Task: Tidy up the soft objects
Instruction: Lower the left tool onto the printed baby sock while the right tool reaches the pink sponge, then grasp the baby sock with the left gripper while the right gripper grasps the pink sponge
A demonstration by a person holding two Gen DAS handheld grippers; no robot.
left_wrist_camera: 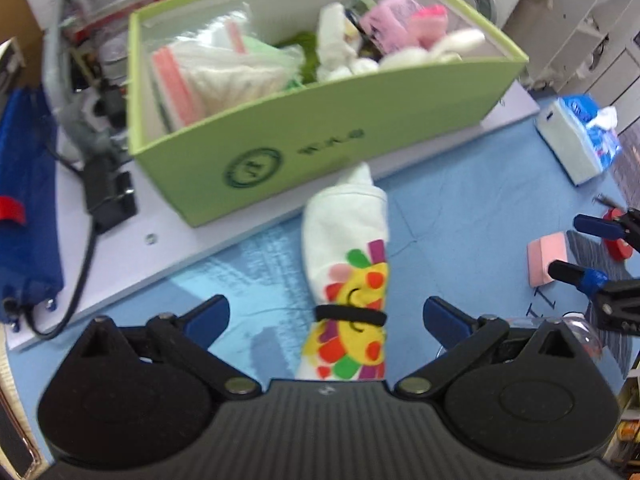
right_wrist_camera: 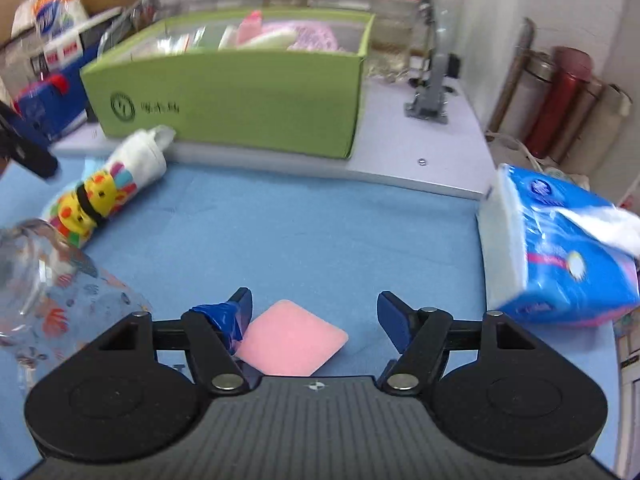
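Observation:
A rolled white cloth point(left_wrist_camera: 348, 264) with a colourful print and a black band lies on the blue mat, between the fingers of my open left gripper point(left_wrist_camera: 326, 316); it also shows in the right wrist view point(right_wrist_camera: 108, 188). A green box point(left_wrist_camera: 320, 120) behind it holds bagged cloths and plush items; it also shows in the right wrist view point(right_wrist_camera: 240, 92). A pink sponge point(right_wrist_camera: 292, 338) lies flat between the fingers of my open right gripper point(right_wrist_camera: 314, 314). In the left wrist view the sponge point(left_wrist_camera: 546, 262) and right gripper point(left_wrist_camera: 576, 246) sit at the far right.
A blue tissue pack point(right_wrist_camera: 560, 252) stands at the right of the mat, also visible in the left wrist view point(left_wrist_camera: 576, 136). A clear printed glass point(right_wrist_camera: 44, 280) is at the left. A blue bag point(left_wrist_camera: 24, 200), cables and a metal stand point(right_wrist_camera: 430, 76) crowd the white board.

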